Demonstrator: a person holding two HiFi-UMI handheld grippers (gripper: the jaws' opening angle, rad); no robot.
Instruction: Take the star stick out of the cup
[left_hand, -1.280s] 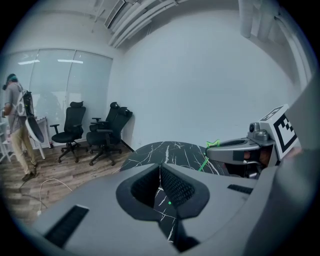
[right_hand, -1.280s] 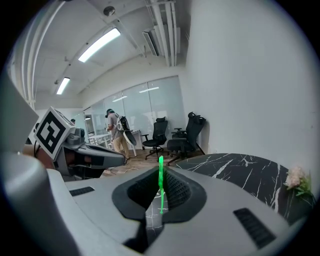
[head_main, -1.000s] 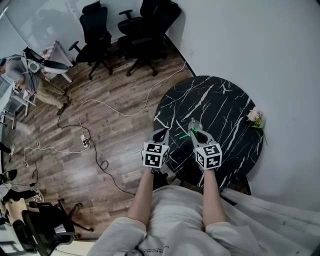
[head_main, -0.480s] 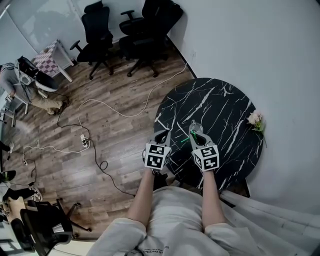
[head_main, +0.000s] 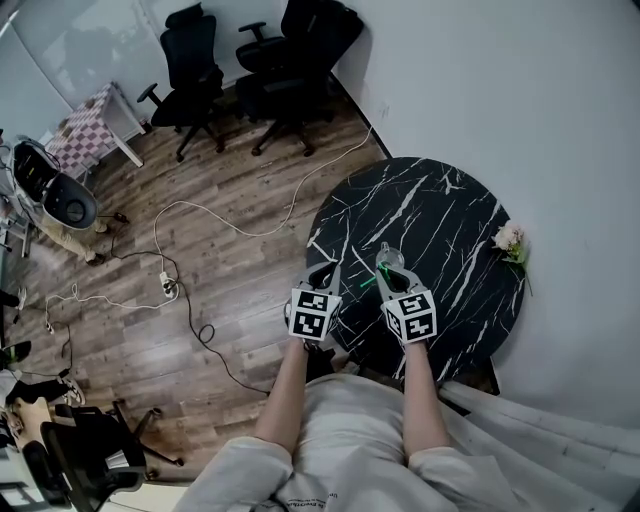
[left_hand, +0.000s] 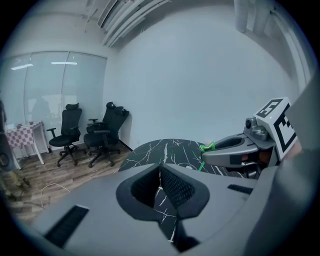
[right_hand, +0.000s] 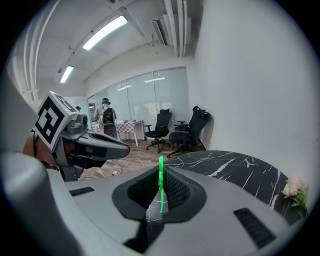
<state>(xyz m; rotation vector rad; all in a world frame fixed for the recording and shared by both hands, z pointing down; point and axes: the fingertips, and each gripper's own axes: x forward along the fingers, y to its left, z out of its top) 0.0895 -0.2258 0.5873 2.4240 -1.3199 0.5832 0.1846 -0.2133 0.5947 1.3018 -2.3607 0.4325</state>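
My right gripper (head_main: 386, 268) is shut on the thin green star stick (right_hand: 161, 186), which stands upright between its pads. In the head view the stick (head_main: 369, 279) pokes out to the left of the jaws, over the near left part of the black marble table (head_main: 440, 205). A small clear cup (head_main: 388, 250) stands on the table just beyond the right fingertips; the stick is outside it. My left gripper (head_main: 322, 268) hovers beside the right one at the table's near left edge, its jaws shut on nothing. In the left gripper view the green star tip (left_hand: 206, 148) shows at the right gripper's nose.
A pink flower sprig (head_main: 511, 238) lies at the table's right rim by the white wall. Black office chairs (head_main: 295, 50) stand at the back, a checkered side table (head_main: 95, 120) at the left. Cables and a power strip (head_main: 170, 283) trail over the wooden floor.
Both grippers have stayed almost where they were, the right one still holding the stick. A person at the far left of the room has moved toward the frame's edge.
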